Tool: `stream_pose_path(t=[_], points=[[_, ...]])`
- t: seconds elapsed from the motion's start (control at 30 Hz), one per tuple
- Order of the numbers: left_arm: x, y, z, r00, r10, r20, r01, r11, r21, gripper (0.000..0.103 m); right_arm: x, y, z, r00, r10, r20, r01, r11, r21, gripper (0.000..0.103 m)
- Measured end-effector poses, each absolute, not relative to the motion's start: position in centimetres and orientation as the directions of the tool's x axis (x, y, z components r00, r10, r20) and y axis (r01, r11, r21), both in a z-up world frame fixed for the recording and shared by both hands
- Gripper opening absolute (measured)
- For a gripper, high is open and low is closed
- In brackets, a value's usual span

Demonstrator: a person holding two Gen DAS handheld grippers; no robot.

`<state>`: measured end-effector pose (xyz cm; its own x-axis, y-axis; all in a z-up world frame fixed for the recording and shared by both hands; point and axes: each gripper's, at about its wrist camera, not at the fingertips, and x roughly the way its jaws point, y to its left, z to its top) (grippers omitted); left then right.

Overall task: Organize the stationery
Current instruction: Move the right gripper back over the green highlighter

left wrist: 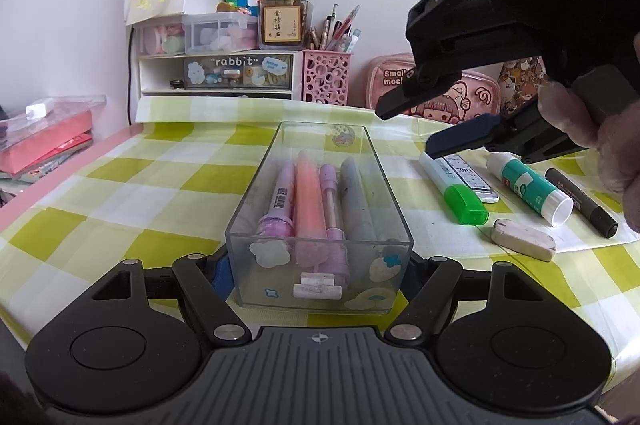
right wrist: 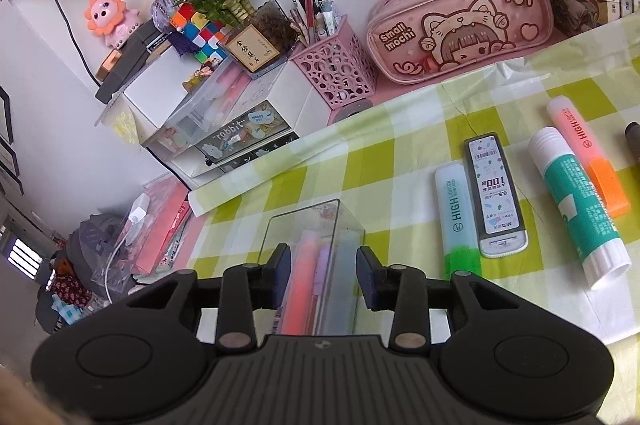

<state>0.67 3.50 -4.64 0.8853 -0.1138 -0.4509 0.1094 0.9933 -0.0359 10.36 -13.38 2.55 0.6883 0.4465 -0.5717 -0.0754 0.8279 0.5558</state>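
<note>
1. Clear plastic box sits at the centre of the left wrist view on the green-and-white checked tabletop. Its long axis runs from the lower edge of the frame toward the top. Cloud and strawberry stickers on its near wall.
2. Contents: four pens or markers lying lengthwise, parallel to the box's long axis: a purple pen with a barcode label, an orange-pink highlighter, a thin purple pen, a grey marker. A small white piece lies at the near end; I cannot tell what it is.
3. Left gripper: closed on the near end of the box, one finger against each side wall.
4. Right gripper: jaws apart, nothing between the pads; it hangs above the box. In the left wrist view it enters from the upper right, held by a hand.
5. Right of the box, lying loose: green-capped highlighter printed "HIGH LIGHTER"; lead case reading "0.5", "HB", "100"; glue stick, teal label; orange highlighter marked "HIGH". All lie roughly parallel to one another.
6. Left wrist view also shows a white eraser and a black marker, lower right.
7. At the back: pink pouch lettered "Small mochi"; pink pen cup; drawer unit labelled "rabbit".
</note>
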Motion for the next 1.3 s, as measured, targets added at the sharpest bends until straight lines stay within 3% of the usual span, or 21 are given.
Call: stream_pose_path(t=[0.33,0.8,0.97,1.3], points=[[0.5,3.6,-4.5,0.885,-0.101,-0.454,0.095,0.995,-0.037,0.073,8.2,-14.8,3.8,0.753,0.351,-0.557,-0.079,0.889,0.452,0.063],[0.5,4.1,-4.5,0.885,-0.114,-0.452,0.1,0.994,-0.054,0.073,7.1,-15.1,2.9,0.766,0.267,-0.584,-0.098,0.947,0.305,0.072],[0.5,3.8,-4.6,0.887,-0.102,-0.45,0.093,0.995,-0.042,0.073,7.0,-17.7,3.1,0.78,0.282,-0.559,-0.096,0.936,0.338,0.072],[0.6,3.8,-4.6,0.888,-0.099,-0.449,0.088,0.995,-0.045,0.073,7.2,-25.0,1.7,0.805,0.231,-0.546,0.078,0.872,0.483,0.073]])
